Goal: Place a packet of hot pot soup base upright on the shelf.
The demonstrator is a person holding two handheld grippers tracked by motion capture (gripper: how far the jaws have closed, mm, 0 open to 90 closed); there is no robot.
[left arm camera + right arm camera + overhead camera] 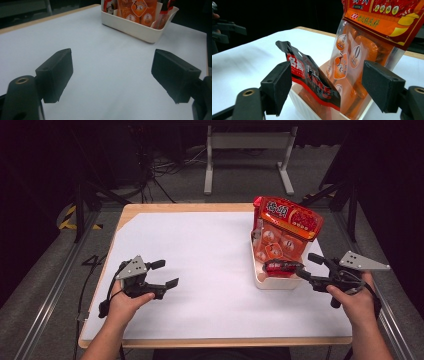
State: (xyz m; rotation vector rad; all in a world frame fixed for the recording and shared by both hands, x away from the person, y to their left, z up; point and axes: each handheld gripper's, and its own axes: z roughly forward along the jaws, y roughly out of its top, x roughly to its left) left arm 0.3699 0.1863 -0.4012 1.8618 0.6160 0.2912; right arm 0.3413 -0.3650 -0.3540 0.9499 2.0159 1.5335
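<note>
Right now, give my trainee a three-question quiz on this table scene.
1. True or false: the left gripper holds a packet.
2. What stands in the white bin? A) orange snack bags B) bottles C) tools
3. Which gripper's open jaws flank the black-and-red packet?

Key: 1 false, its jaws are open over bare white table. 2 A, the large orange bag among them. 3 the right gripper.

- My bench (150,209) has a pale wooden edge and a white sheet (200,270) over its top.
- Grey floor (40,280) lies around it, with black cables (165,170) on the far side.
- A white metal frame (247,142) stands at the far side.
- Yellow-black tape (67,220) marks the floor at far left.
- The room beyond is dark.
</note>
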